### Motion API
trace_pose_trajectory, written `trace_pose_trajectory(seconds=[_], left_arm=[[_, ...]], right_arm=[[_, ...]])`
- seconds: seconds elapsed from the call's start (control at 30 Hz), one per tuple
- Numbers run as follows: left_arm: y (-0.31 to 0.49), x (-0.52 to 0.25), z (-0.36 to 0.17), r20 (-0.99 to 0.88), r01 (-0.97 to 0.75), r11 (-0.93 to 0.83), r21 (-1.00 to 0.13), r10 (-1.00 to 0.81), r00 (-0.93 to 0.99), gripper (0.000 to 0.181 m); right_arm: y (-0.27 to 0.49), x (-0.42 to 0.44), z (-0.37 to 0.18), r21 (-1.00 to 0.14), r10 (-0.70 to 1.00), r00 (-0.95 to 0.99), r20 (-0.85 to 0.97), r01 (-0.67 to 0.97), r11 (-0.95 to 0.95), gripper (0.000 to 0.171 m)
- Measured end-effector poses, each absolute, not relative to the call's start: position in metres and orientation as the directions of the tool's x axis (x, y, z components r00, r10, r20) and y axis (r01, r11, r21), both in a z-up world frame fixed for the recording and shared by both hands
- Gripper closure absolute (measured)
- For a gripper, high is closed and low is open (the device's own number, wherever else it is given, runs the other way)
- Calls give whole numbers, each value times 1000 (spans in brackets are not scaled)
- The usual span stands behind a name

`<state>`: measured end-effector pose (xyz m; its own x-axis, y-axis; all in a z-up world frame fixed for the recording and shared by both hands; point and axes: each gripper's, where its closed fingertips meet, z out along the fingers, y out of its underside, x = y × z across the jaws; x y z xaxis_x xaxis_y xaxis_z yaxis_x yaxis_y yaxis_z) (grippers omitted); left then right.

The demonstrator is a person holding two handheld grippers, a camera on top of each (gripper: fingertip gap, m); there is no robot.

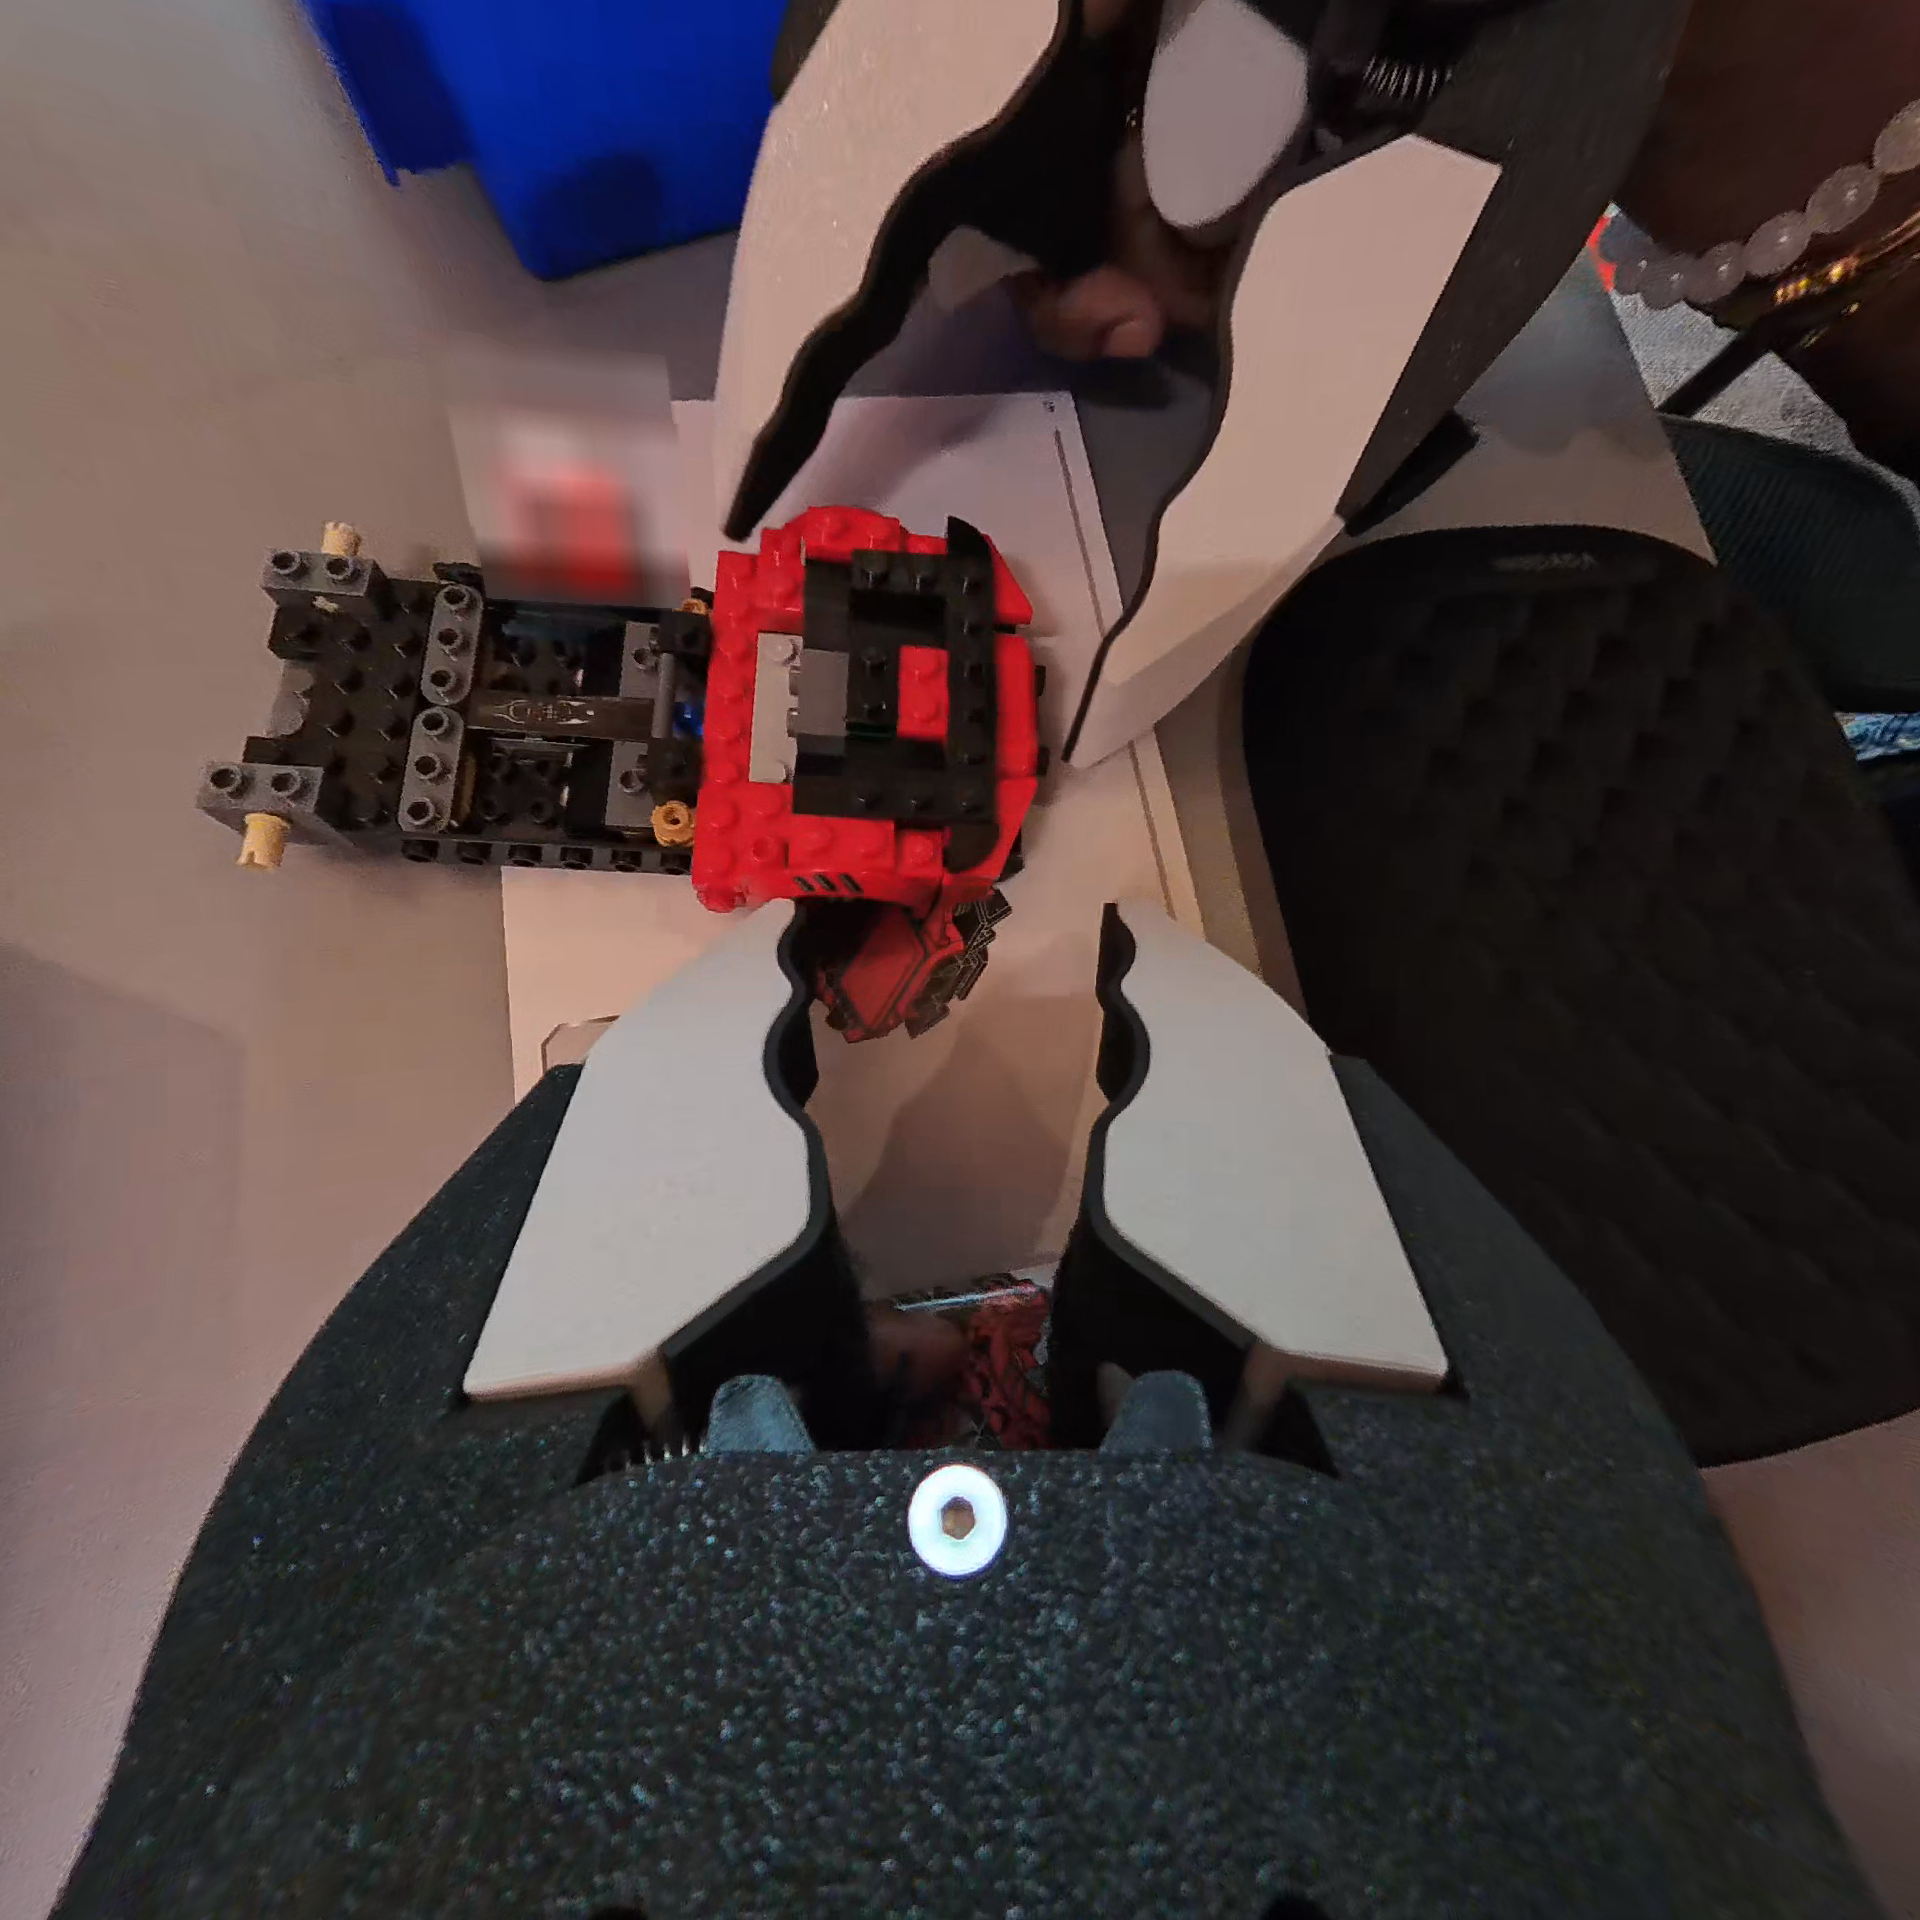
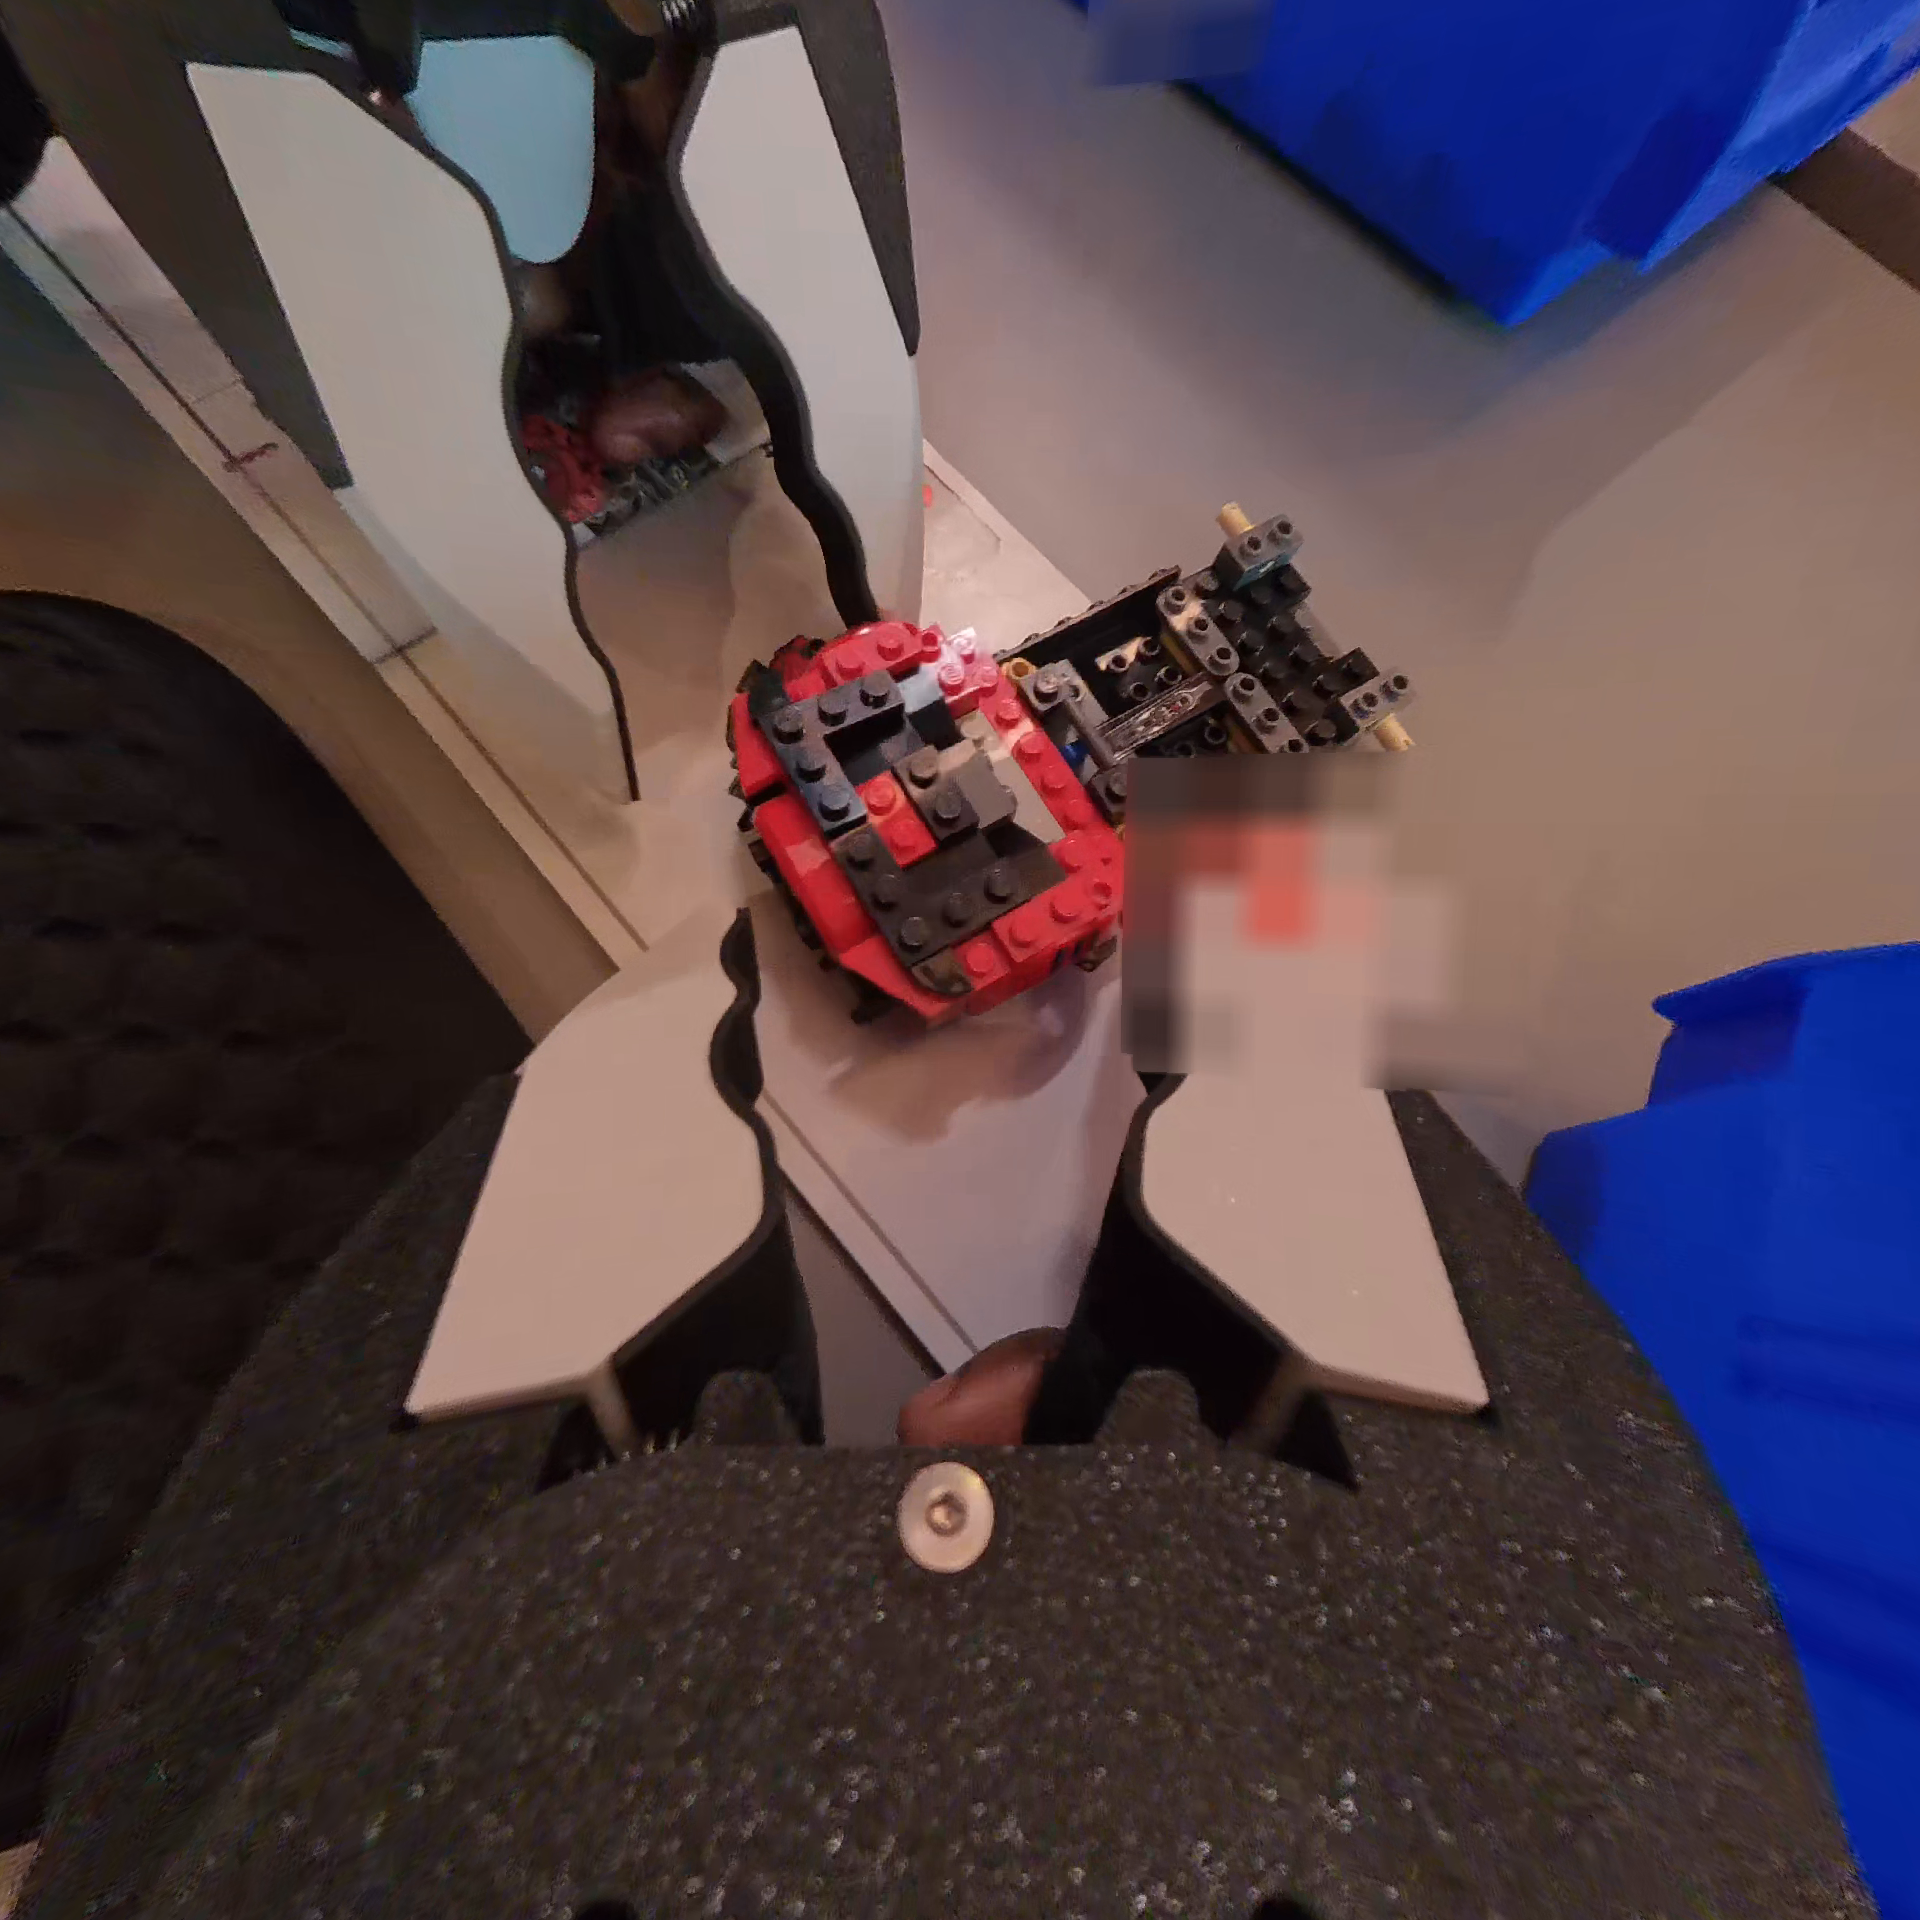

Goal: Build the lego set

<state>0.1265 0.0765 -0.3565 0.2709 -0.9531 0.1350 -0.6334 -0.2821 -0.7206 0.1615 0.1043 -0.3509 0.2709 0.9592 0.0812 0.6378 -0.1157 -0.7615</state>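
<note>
1. I have both grippers spread wide and holding nothing. My left gripper hangs over the near edge of the lego model, and my right gripper faces it from the opposite side, so the model lies between the two.

2. The model rests on the desk, partly over a white sheet. Just ahead of my left gripper's tips is the red body section with black plates on top; the black chassis with grey beams and tan pins runs off to the left of it.

3. I judge it light and rigid, but brittle at the joins: pieces are only pressed together, so a twist or a pinch across a thin plate could pop something off.

4. The red section looks tilted on the chassis in the right wrist view, so it may not be fully seated. I cannot tell how firmly it is attached.

5. I would take hold across the chassis's long side walls, low down, where the bricks are stacked solid, and keep off the tan pins and the loose-looking top plates.

6. The smooth plastic may slip in the pads, so I would squeeze squarely, not at an angle.
</note>
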Motion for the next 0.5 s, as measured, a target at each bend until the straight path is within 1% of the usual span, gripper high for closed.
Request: trace_pose_trajectory(seconds=[0.13,0.2,0.27,0.4,0.5], left_arm=[[80,124,-357,133,-621,-285,-730,-951,280,131],[80,124,-356,139,-615,-285,-736,-951,275,131],[79,124,-356,146,-608,-282,-742,-953,265,131],[76,125,-352,177,-593,-283,-754,-957,231,133],[73,125,-345,197,-569,-282,-773,-958,208,131]], right_arm=[[109,161,-357,-745,960,266,82,656,-118,94],[107,156,-359,-759,968,249,39,638,-133,95],[109,156,-358,-770,967,250,37,624,-132,102],[108,155,-357,-779,969,247,15,610,-143,102],[104,153,-352,-799,965,256,-61,566,-201,103]])
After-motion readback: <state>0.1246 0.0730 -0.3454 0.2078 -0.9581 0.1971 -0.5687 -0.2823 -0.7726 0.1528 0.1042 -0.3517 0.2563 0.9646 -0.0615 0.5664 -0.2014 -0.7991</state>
